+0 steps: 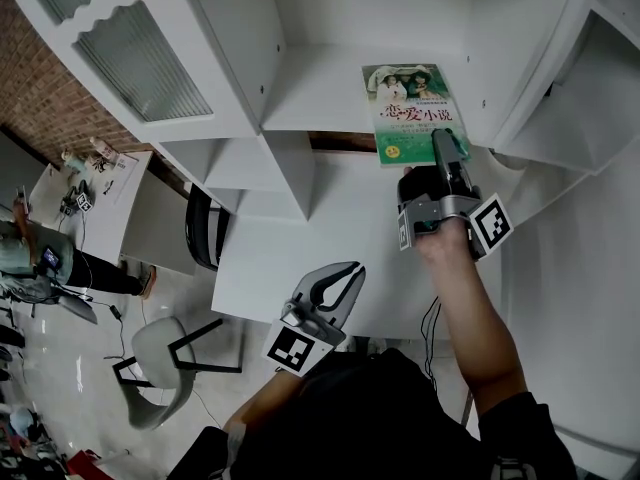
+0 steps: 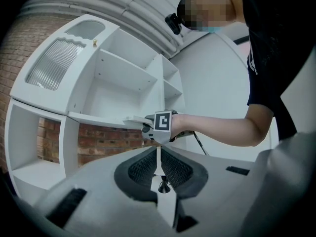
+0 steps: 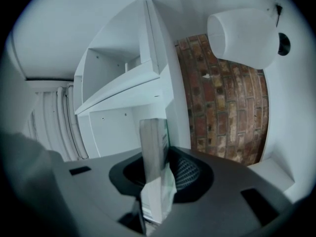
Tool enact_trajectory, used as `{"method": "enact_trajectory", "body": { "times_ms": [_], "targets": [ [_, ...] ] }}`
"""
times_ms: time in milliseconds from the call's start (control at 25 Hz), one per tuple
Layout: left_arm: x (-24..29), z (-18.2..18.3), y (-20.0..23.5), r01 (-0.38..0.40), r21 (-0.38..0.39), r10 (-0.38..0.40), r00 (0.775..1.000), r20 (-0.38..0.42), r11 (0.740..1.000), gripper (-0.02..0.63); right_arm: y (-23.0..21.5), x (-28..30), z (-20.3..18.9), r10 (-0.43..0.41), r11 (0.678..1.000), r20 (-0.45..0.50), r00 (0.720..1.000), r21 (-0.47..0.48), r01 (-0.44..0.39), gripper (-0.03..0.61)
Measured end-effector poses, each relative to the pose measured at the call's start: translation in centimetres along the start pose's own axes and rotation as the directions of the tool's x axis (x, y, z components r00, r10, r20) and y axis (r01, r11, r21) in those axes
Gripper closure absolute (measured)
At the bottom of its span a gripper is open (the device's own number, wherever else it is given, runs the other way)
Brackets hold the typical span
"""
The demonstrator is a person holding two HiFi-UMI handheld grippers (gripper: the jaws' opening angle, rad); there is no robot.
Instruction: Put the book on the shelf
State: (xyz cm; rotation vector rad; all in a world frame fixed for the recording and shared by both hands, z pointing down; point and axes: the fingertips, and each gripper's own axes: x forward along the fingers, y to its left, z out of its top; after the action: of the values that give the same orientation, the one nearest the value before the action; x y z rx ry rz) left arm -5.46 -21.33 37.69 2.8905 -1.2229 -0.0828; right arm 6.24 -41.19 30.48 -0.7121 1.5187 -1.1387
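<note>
The right claw point(image 1: 447, 146) is clamped on the near edge of the book point(image 1: 412, 113), a thin paperback with a green cover. In the head view the book lies flat, cover up, over the front part of a shelf board point(image 1: 320, 88) in the white shelf unit point(image 1: 240, 48). Its near end and the claw reach back past the board's front lip, over the white worktop point(image 1: 300, 258). Whether the book's underside already rests on the board I cannot tell. The right gripper view shows the book edge-on, standing between the two jaws with the pads pressed on either side. Beyond it are the white shelf compartments to the left and a brick wall point(image 3: 222, 107) to the right.

The left claw point(image 1: 340, 280) hangs nearer the person and lower in the head view, over the near edge of the worktop, well apart from the book. The left gripper view shows its jaws brought together with nothing between them. It looks across at the right hand point(image 2: 180, 127), which reaches toward the shelf unit at the level of the board.

On the floor at the left of the head view a light-coloured chair point(image 1: 160, 363) stands near the worktop's corner, and a black chair point(image 1: 203, 230) sits farther back against the shelf unit.
</note>
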Motion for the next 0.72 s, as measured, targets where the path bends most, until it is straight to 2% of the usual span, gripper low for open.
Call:
{"method": "enact_trajectory", "body": {
  "times_ms": [200, 320, 440, 600, 720],
  "targets": [
    [-0.1, 0.1, -0.3, 0.004, 0.002, -0.004, 1.0, 0.0, 1.0, 0.578, -0.2, 0.0, 0.1, -0.043, 0.999, 0.024, 0.999, 0.03, 0.042, 0.499],
    [-0.1, 0.2, -0.5, 0.005, 0.005, -0.005, 1.0, 0.006, 1.0, 0.578, 0.1, 0.0, 0.0, -0.035, 0.999, 0.024, 0.999, 0.034, 0.034, 0.491],
    [-0.3, 0.1, -0.6, 0.003, 0.005, -0.003, 1.0, 0.002, 1.0, 0.578, 0.0, -0.3, -0.1, -0.025, 0.999, 0.013, 1.0, 0.036, 0.025, 0.408],
    [-0.7, 0.0, -0.8, -0.001, 0.004, 0.001, 1.0, 0.002, 1.0, 0.578, -0.3, -1.1, -1.1, -0.019, 0.999, -0.044, 0.999, 0.026, 0.02, 0.373],
    [-0.7, 0.0, -1.1, 0.0, -0.002, 0.0, 1.0, 0.004, 1.0, 0.578, -0.2, -1.9, -1.9, -0.011, 0.999, -0.115, 0.993, -0.034, 0.007, 0.37]
  ]
}}
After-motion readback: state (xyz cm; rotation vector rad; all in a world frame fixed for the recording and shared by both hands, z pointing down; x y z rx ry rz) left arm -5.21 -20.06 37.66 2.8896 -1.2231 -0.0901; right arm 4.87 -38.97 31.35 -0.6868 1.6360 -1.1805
